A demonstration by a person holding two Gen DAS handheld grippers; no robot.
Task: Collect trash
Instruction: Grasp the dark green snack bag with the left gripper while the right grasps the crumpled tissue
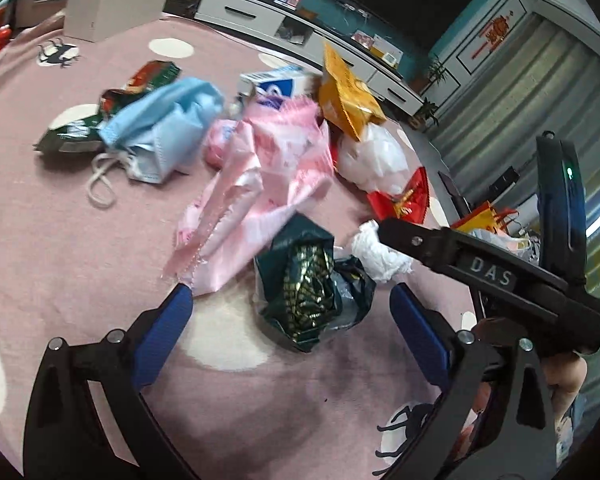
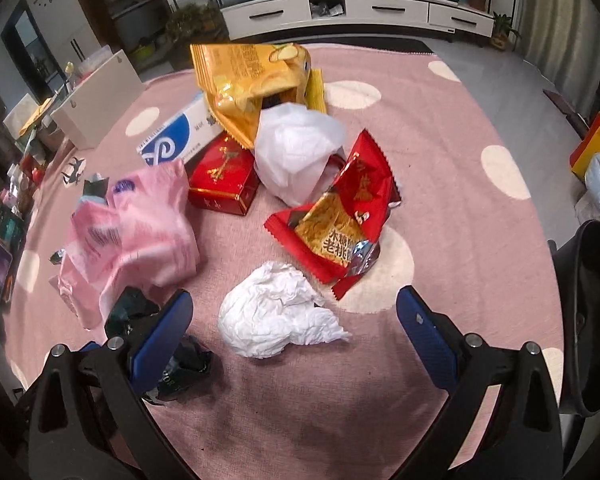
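We see a pink rug (image 2: 440, 128) with cream dots, and the trash lies heaped near its middle. Largest in the heap is a crumpled pink plastic bag (image 1: 268, 172) with print too blurred for us to read. Left of the pink bag lie a light blue face mask (image 1: 168, 128) and a green and red snack packet (image 1: 140, 84). Behind the pink bag stands a white and blue box (image 2: 180, 136), and beside that a yellow snack bag (image 2: 252, 80) whose writing we cannot make out. A red box (image 2: 224, 180) with gold print lies just right of the pink bag, with a wad of white paper (image 2: 296, 156) touching it. A red and gold wrapper (image 2: 340, 220) carries Chinese characters; we can read 老桃 among them.

Our left gripper (image 1: 290, 300) has its blue fingers apart, and a dark green wrapper (image 1: 308, 292) with small gold lettering lies on the rug between them, touching neither. Our right gripper (image 2: 294, 312) is likewise spread wide, with a crumpled white tissue (image 2: 276, 320) on the rug between its fingers, untouched. In the left wrist view the right gripper's body shows the letters DAS.
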